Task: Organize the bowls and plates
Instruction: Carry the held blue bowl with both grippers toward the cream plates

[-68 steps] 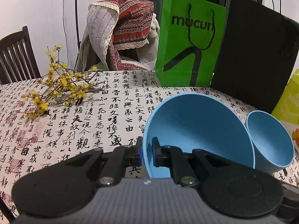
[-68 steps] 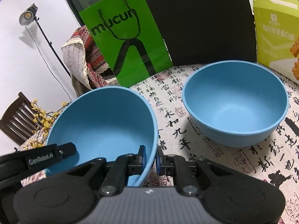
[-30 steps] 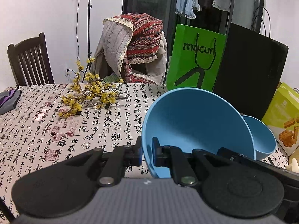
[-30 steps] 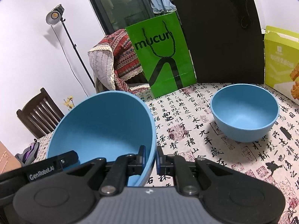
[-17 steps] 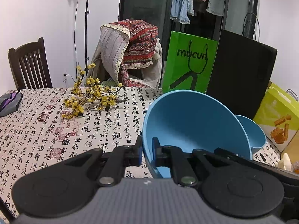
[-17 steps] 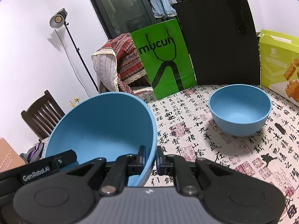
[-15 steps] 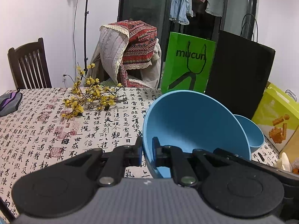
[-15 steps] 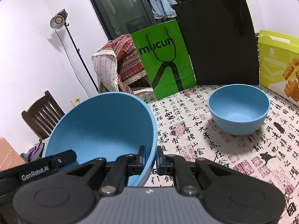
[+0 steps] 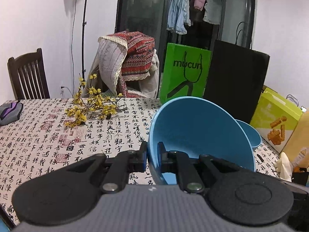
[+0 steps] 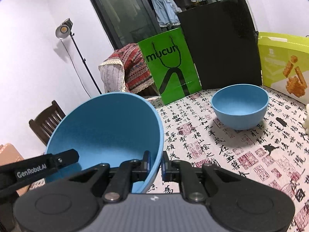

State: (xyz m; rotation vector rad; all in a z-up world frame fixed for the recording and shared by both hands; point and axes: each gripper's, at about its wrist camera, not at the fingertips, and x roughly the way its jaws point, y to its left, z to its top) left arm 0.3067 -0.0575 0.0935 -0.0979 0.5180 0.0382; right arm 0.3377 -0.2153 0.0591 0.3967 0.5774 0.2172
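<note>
Both grippers hold one large blue bowl (image 9: 197,135) by opposite sides of its rim, lifted above the table. My left gripper (image 9: 151,159) is shut on its left rim. My right gripper (image 10: 155,163) is shut on its right rim, and the bowl (image 10: 108,131) fills the left of that view. The left gripper's finger (image 10: 58,159) shows at the bowl's far rim. A smaller blue bowl (image 10: 240,106) stands upright on the table ahead to the right; in the left wrist view only its edge (image 9: 251,137) shows behind the large bowl.
The table has a calligraphy-print cloth (image 9: 58,135). Yellow flower sprigs (image 9: 90,106) lie at the back left. A green bag (image 10: 170,65), a black bag (image 10: 220,44) and a yellow-green snack box (image 10: 283,63) stand along the far edge. A draped chair (image 9: 127,65) stands behind.
Both grippers have risen and pulled back with the large bowl in them. The small bowl now looks smaller and farther away on the table.
</note>
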